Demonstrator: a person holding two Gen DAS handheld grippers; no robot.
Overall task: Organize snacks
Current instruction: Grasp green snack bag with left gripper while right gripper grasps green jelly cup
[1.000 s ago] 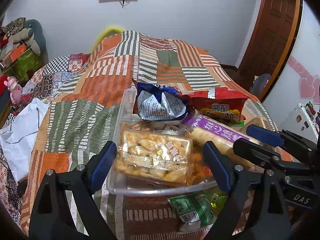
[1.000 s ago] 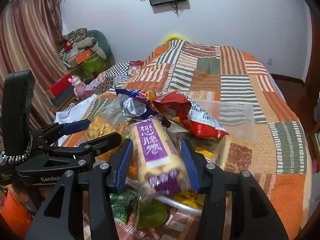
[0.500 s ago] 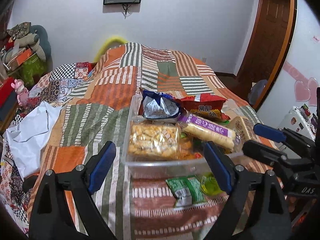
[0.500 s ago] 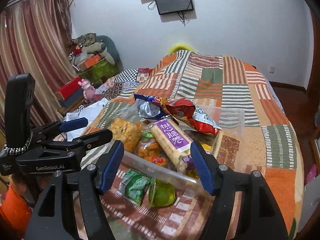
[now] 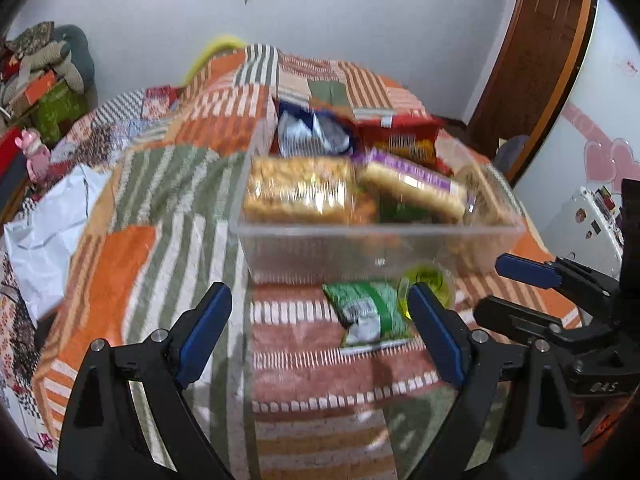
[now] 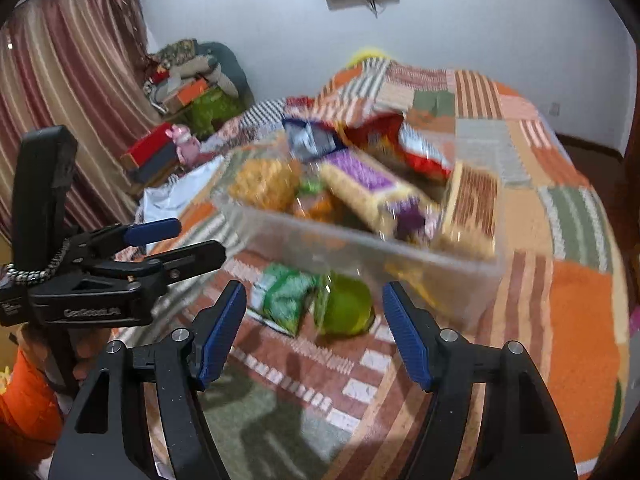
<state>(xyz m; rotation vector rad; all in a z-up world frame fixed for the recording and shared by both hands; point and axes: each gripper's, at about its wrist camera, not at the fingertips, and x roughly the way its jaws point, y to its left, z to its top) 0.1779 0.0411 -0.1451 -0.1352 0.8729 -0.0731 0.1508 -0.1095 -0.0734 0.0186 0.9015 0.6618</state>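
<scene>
the clear box [image 5: 376, 248] sits on the patchwork blanket [image 5: 152, 216] in the middle of the bed, a bit far from both grippers. it is full of snacks. a yellow nut pack [image 5: 300, 190] lies at its left side, a long purple pack [image 5: 412, 184] lies at its right side, and a blue bag [image 5: 312, 132] and a red bag [image 5: 400, 136] poke up at the far end.

two snacks are not in the box. a green packet [image 5: 368, 308] and a small green jelly cup [image 5: 426, 284] lie on the blanket just near the box's front wall, side by side.

the left gripper [image 5: 320, 336] has its fingers wide apart and holds nothing. the right gripper [image 6: 314, 332] is wide apart too, and holds nothing.

i think the next step is to pick up one of the two loose snacks. to do it well, come down straight over one snack, put one finger on each side, and squeeze softly so the packet does not pop or slide. the jelly cup is round and smooth, so it may slip. take only one thing at a time, as they lie so close.

both pictures are blurry, so the words on the packs are hard to read. snacks deep in the box are hidden under the top ones.
</scene>
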